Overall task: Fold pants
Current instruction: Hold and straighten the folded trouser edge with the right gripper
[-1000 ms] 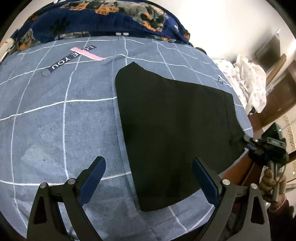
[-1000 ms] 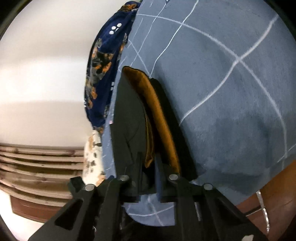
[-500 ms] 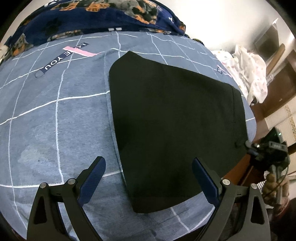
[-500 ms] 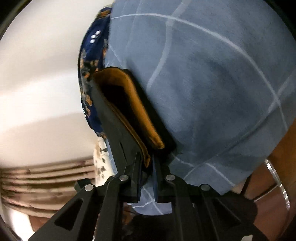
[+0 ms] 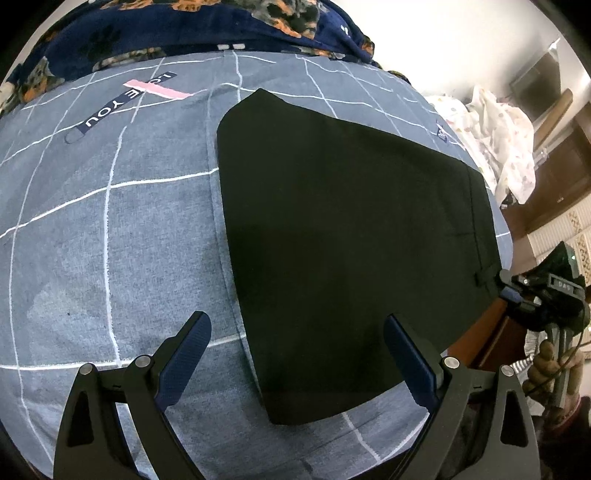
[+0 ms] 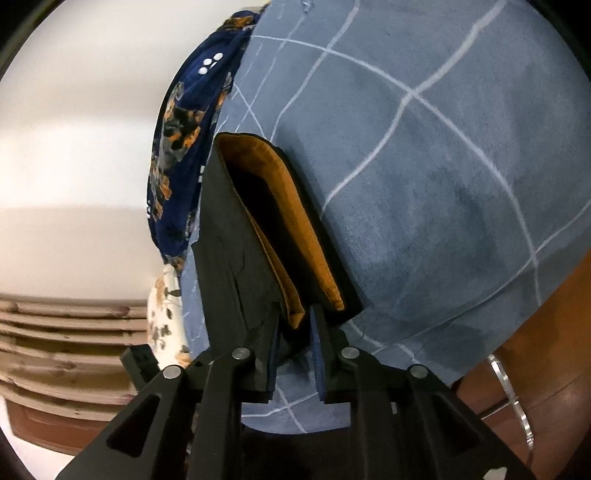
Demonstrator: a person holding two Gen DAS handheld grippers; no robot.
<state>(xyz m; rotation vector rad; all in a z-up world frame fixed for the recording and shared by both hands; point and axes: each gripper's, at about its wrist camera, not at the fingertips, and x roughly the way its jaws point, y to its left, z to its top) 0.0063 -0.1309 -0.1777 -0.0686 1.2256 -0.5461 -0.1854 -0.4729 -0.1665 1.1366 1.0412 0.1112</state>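
So the black pants [image 5: 354, 251] are lying flat on the grey-blue checked bedsheet [image 5: 110, 229], already doubled over into a wide slab, waistband end off toward the right edge of the bed. From the right wrist view you can see the orange lining [image 6: 291, 221] of the waistband peeking out between the layers.

Right gripper [image 6: 295, 332] is clamped on the waistband corner of the pants, jaws nearly together with the fabric pinched between them. You can also spot it in the left view, sitting right at the corner of the cloth by the bed edge. Left gripper [image 5: 295, 354] hovers just above the near edge of the pants, jaws wide apart, holding nothing.

My read: we're mid-fold, setting up the next fold. One corner is secured, the other isn't. Next move probably calls for the left one to drop down and pinch the near edge or corner, all layers together, so both ends lift evenly and carry across. If it only catches the top layer the stack will peel open, and that lining looks a bit slippery.

Patterned navy blanket [image 5: 184, 33] is bunched at the far end, out of the way.
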